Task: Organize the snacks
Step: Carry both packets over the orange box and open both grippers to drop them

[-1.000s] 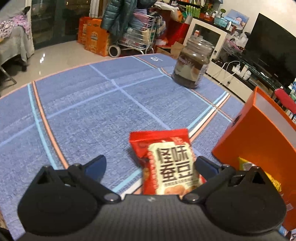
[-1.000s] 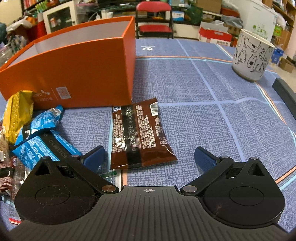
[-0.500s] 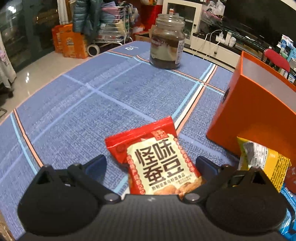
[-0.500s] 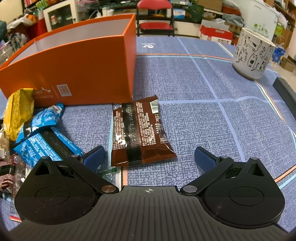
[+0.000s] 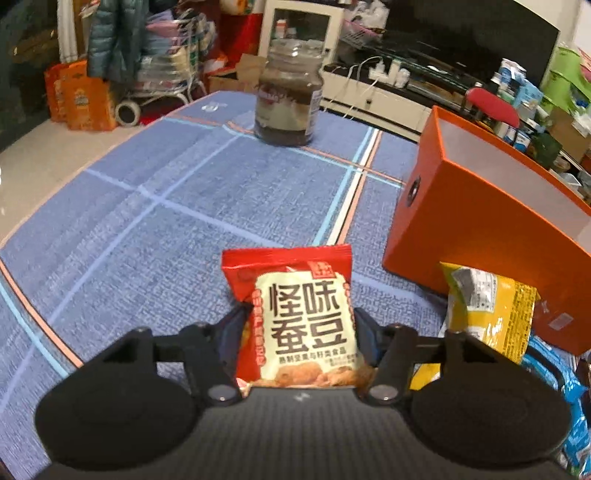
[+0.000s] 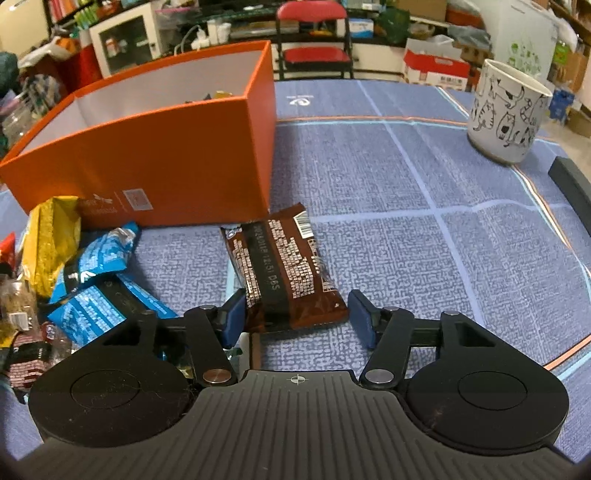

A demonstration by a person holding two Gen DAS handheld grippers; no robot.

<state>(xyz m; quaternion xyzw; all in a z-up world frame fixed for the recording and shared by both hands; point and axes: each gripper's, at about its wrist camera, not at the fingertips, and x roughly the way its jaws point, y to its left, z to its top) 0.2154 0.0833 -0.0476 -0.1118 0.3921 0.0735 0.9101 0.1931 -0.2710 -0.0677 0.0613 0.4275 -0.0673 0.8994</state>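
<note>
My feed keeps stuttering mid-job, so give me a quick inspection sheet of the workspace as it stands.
Surface: blue woven tablecloth with pale and orange stripes.
Job's things: open orange cardboard box, a few items inside; red broad-bean snack packet; brown foil snack packet lying flat; yellow foil packet against the box; blue wrappers heaped beside it.
Clutter: dark glass jar; white cat-print mug.
Grippers: left gripper shut on the red packet; right gripper open, fingers either side of the brown packet's near end.
Cables: white leads by the TV stand, off the table.
Surroundings: red chair, stacked boxes, shelves.
</note>
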